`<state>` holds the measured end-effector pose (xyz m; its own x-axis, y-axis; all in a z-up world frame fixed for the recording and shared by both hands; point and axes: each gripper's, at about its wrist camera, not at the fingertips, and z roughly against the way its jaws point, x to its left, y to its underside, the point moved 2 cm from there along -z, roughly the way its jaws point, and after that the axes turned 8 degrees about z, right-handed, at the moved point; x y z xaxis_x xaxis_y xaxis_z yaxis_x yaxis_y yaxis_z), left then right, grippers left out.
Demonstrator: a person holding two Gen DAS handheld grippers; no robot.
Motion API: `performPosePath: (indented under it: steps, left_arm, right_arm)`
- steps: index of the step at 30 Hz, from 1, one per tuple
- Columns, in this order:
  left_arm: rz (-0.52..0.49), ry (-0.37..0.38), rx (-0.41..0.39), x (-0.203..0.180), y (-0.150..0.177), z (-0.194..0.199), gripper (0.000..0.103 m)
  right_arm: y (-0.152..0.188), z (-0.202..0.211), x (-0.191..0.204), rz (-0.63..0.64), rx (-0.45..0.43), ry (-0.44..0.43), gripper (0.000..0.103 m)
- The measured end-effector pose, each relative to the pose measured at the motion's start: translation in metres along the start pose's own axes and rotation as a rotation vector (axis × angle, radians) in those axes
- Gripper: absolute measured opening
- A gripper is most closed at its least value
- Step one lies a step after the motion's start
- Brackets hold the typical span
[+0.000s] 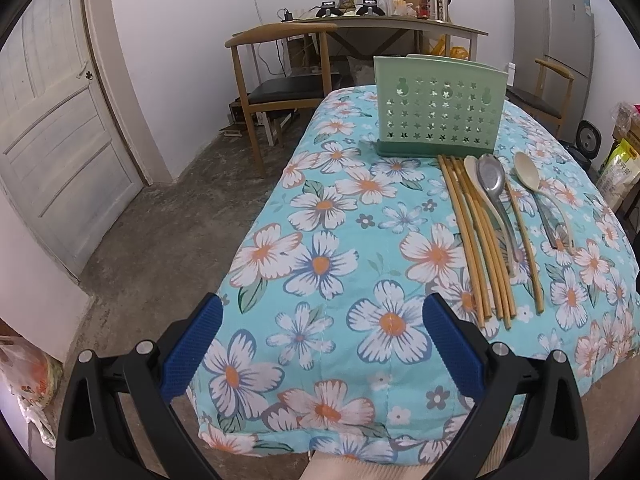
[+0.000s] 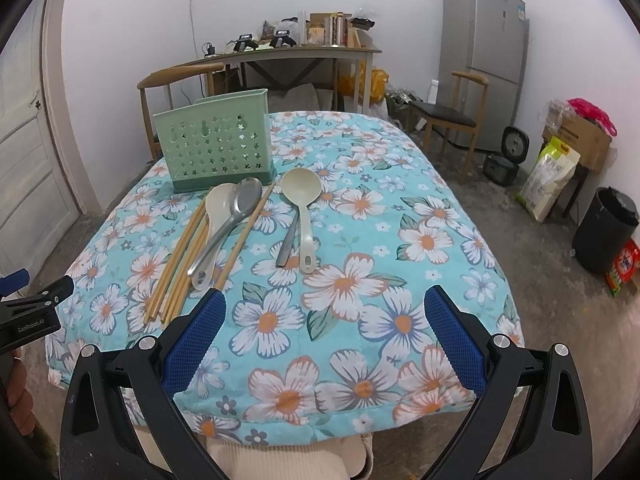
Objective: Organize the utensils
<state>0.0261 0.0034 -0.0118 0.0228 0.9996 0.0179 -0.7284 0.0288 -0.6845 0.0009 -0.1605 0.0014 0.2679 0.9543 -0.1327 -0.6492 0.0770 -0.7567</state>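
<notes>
Left wrist view has our left tongs [image 1: 322,344] spread wide and empty, hovering over the near edge of the desk [image 1: 280,208] with its flowered cloth. Our right tongs [image 2: 325,334] are likewise spread wide and empty above the near edge.

The green holder [image 2: 216,148] stands upright toward the far edge, and every utensil lies flat just in front of it, so nothing is sorted yet. The chopsticks [image 1: 480,240] lie in a loose bundle running from the holder's base back toward the near edge. A cream spoon [image 2: 211,216] and a metal spoon [image 2: 232,220] rest on top of that bundle, bowls toward the holder. Just beside them, toward the right edge, a cream ladle [image 2: 302,208] lies over a second metal handle [image 2: 289,242].

We judge the first pick is still ahead. To do it well, we should lift the spoons off the chopsticks first, since dragging sticks from underneath would scatter the pile. We should pinch each handle near its free end, across its narrow width, then tip it upright before lowering it into the holder. The thin sticks may roll or slip.
</notes>
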Motion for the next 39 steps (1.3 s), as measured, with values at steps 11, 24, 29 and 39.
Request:
performPosePath:
  steps: [11,24,29,39]
  left_arm:
    - [0.008,-0.007,0.016,-0.004,-0.034,-0.021,0.097]
    - [-0.042,0.12,-0.011,-0.028,-0.08,-0.04,0.097]
    - [0.001,0.384,0.002,-0.037,-0.09,-0.052,0.097]
    - [-0.025,0.571,0.084,-0.074,-0.096,-0.072,0.097]
  right_arm:
    - [-0.041,-0.007,-0.001,0.059,-0.016,0.0,0.095]
    - [-0.096,0.026,-0.043,0.015,-0.374,-0.01,0.095]
    - [-0.083,-0.005,-0.036,0.076,-0.289,-0.094,0.095]
    - [-0.078,-0.037,-0.029,0.012,-0.213,-0.196,0.094]
